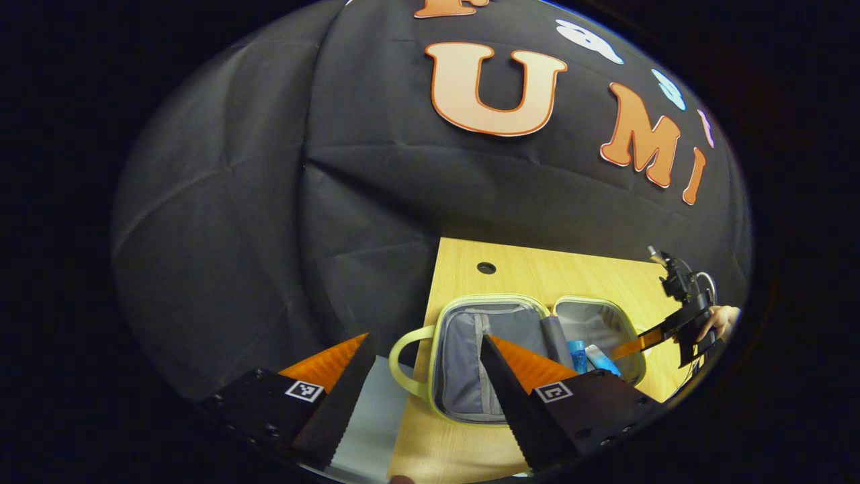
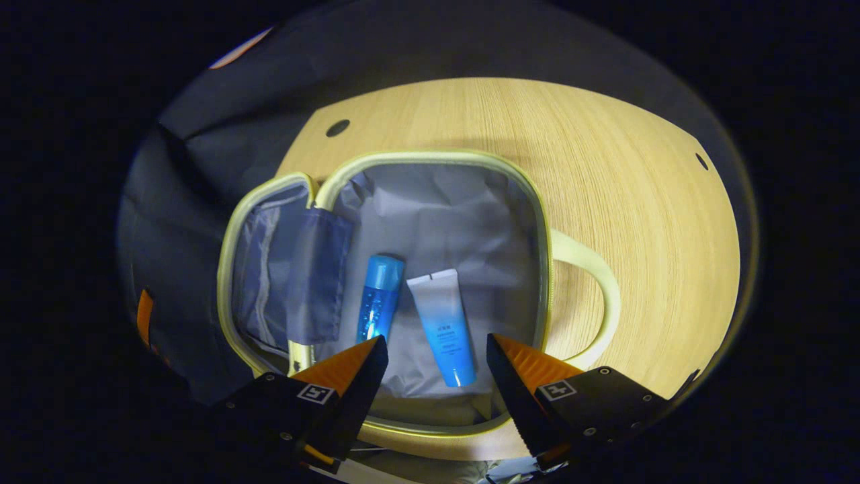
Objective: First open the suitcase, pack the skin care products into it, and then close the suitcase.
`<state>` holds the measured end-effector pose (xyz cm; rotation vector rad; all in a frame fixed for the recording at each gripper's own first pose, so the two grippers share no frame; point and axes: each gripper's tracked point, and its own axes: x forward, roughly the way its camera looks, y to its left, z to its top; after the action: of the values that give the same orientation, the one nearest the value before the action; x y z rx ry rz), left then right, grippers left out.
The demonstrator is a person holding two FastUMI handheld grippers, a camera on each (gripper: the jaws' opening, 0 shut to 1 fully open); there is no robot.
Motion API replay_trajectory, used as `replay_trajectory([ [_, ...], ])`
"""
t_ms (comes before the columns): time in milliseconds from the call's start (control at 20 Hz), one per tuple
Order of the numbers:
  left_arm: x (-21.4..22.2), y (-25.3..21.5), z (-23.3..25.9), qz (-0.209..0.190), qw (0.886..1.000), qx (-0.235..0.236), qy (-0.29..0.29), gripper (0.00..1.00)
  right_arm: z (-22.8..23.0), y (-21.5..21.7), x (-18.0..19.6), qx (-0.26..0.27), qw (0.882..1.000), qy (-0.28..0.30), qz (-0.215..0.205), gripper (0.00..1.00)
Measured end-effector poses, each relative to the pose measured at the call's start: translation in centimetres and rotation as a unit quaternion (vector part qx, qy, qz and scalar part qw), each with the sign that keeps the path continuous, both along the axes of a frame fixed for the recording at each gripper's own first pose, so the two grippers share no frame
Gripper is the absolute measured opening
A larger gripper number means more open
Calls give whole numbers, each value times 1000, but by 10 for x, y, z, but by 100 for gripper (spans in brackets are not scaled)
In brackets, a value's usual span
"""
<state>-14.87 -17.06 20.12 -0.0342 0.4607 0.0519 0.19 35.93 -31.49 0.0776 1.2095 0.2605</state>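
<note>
Wooden table [image 2: 638,222] up against black cloth wall [image 1: 269,202]. Suitcase [image 2: 430,158] lying open flat on it, blue bottle [image 2: 379,296] and tube [image 2: 443,326] side by side in grey lining. Right gripper [image 2: 437,353] hovering above, spread wide, empty. Left gripper [image 1: 426,349] likewise wide, gripping nothing, off by the handle [image 1: 403,359] side.

One open suitcase [image 2: 430,202], one blue bottle [image 2: 379,296], one tube [image 2: 443,323] (both inside), two handles [image 2: 591,289].
</note>
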Motion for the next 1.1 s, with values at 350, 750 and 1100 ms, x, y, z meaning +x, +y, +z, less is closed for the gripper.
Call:
replay_trajectory([
  [350,25,54,-32,12,998,-62,-3,98,82,15,-24,70,992,-108,12,96],
  [750,62,70,-121,-11,963,-270,15,97,122,-1,-44,81,983,-164,-7,96],
  [1100,92,53,-155,4,893,-451,4,96,127,-23,-50,64,984,-160,-32,96],
])
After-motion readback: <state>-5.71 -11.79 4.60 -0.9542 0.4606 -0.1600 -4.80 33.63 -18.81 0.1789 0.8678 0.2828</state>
